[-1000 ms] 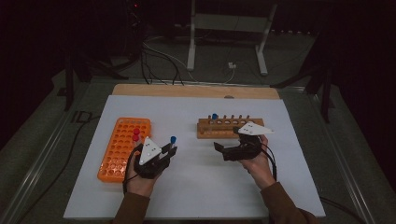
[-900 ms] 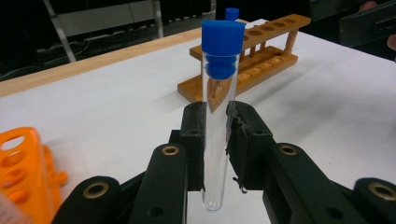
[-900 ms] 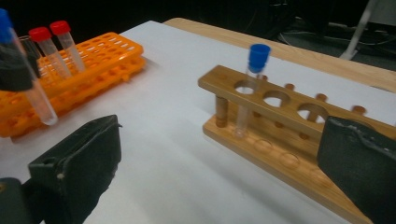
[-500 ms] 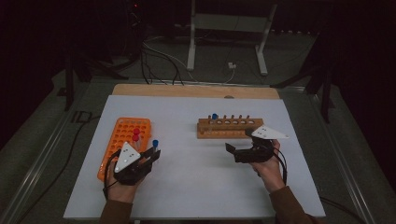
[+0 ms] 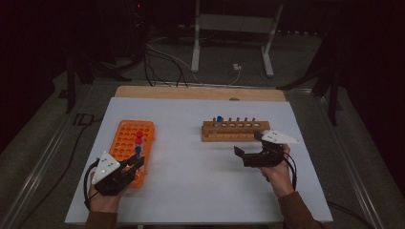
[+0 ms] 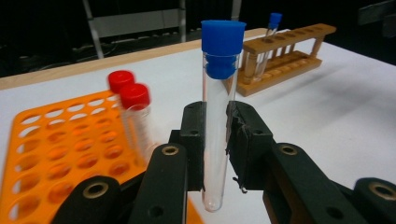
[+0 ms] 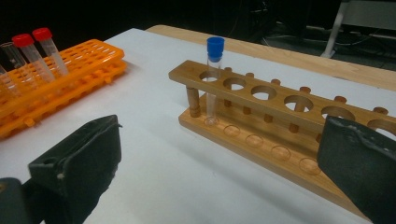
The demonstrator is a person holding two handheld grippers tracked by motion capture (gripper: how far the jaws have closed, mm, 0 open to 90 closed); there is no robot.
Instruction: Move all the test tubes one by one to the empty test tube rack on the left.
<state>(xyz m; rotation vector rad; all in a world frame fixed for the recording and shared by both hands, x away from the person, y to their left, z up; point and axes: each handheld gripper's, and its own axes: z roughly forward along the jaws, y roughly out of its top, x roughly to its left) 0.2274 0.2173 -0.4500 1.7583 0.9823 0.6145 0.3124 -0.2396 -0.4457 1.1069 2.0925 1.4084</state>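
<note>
— High view first. What turned up?

— Saw a white table (image 5: 200,191) with an orange rack (image 5: 132,143) at the left and a wooden rack (image 5: 235,130) right of centre. Noted the left gripper (image 5: 135,164) low at the left, over the near end of the orange rack, with a blue-capped tube (image 5: 138,151) pinched upright between its jaws. Counted two red-capped tubes (image 5: 139,137) standing in the orange rack just beyond it. Spotted a second blue-capped tube (image 5: 219,120) standing in the wooden rack, second hole from its left end.

— And the right gripper from up there?

— Found the right gripper (image 5: 242,153) near the front of the wooden rack, apart from it, jaws spread, nothing between them.

— Left gripper view?

— Showed the blue-capped tube (image 6: 218,112) clamped between both black pads, upright, blue cap above the jaws, rounded bottom hanging below them, clear of the table. Looked empty and clear-walled. Placed the orange rack (image 6: 60,144) to the left with the red-capped tubes (image 6: 133,116) blurred, and the wooden rack (image 6: 285,51) far off at the upper right with its own tube (image 6: 272,28).

— Right gripper view?

— Showed both jaws wide apart at the lower corners, holding nothing. Framed the wooden rack (image 7: 280,121) between them, lying slantwise, with the second blue-capped tube (image 7: 214,74) near its far end and the other large holes bare. Caught the orange rack (image 7: 70,70) at the upper left with the red-capped tubes (image 7: 37,51) leaning in it.
</note>
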